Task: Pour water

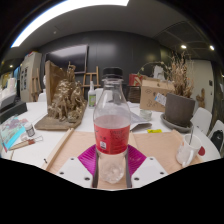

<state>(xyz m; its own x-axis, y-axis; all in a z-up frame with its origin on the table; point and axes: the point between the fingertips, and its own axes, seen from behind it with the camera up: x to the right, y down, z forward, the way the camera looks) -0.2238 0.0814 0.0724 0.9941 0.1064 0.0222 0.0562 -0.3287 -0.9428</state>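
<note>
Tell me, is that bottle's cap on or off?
On: a dark cap sits atop the upright plastic bottle, held between the tool's fingers.

Bottle [111,125] between gripper [111,165] fingers

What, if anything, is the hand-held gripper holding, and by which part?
The hand-held gripper holds a clear bottle upright, both fingers pressing its lower body, below the red label.

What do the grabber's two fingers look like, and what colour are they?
The gripper has two chunky white fingers with flat, angled ends. Each wears a bright magenta pad on its inner side. No cables, markings or sleeve show.
</note>
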